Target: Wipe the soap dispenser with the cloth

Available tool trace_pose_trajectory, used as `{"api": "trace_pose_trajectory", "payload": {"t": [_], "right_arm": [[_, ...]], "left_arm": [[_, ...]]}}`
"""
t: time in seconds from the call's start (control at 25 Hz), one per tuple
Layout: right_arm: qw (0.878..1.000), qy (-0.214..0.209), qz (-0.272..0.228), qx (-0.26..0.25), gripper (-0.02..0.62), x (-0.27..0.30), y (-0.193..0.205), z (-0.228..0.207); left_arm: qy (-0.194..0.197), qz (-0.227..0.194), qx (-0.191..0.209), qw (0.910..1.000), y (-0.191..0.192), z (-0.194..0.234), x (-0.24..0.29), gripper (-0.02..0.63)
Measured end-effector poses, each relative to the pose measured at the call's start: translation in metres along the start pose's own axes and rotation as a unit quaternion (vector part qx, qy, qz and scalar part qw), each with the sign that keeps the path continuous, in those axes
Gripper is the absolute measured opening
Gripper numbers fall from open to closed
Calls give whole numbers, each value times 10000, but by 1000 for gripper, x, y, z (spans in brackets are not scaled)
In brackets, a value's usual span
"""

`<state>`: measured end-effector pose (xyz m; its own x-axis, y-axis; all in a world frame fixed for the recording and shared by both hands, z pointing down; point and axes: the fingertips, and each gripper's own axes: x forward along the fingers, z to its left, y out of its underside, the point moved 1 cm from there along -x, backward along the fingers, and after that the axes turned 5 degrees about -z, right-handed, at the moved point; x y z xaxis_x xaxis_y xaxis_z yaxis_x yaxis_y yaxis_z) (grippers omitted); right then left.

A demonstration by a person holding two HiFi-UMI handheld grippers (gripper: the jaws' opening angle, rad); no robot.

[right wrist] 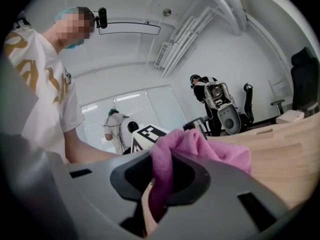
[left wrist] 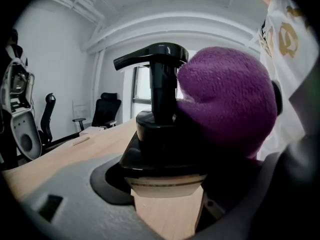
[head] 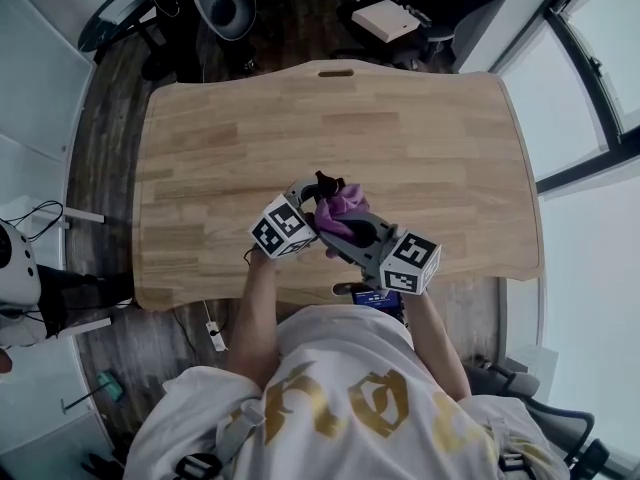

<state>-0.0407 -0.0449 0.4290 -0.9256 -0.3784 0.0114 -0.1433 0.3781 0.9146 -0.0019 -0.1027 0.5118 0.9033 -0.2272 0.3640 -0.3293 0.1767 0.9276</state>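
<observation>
1. Now, your left gripper (left wrist: 170, 199) is clamped on the soap dispenser (left wrist: 160, 134). The jaws sit on the pale body just below the black shoulder. It is at the lower middle of the wooden surface (head: 400, 118), close in front of you. No view shows whether its base rests on the wood.
2. Your right gripper (right wrist: 160, 194) is closed on a fold of the purple cloth (right wrist: 200, 149). The free wad bulges forward and presses against the right side of the pump neck.
3. Treat the dispenser as rigid and probably smooth. It likely twists or slides in the jaws if you push hard sideways, so the low hold on the body looks like the right one.
4. Stay off the top of the pump head (left wrist: 150, 59). It probably sinks under downward pressure and could squirt soap. Wipe it from the side, with the spout braced by your left grip.
5. The cloth looks soft, light and fleecy, so it should mould round the neck and collar. Pinch it deep, as you have, because a shallow pinch may let it pull free on a drag stroke.
</observation>
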Motion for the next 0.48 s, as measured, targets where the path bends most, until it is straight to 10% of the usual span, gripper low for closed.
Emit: {"api": "trace_pose_trajectory", "payload": {"t": [0.48], "right_arm": [[9951, 548, -786, 240, 57, -30, -21, -27]], "left_arm": [[11, -232, -59, 9997, -10, -3, -4, 337]]}}
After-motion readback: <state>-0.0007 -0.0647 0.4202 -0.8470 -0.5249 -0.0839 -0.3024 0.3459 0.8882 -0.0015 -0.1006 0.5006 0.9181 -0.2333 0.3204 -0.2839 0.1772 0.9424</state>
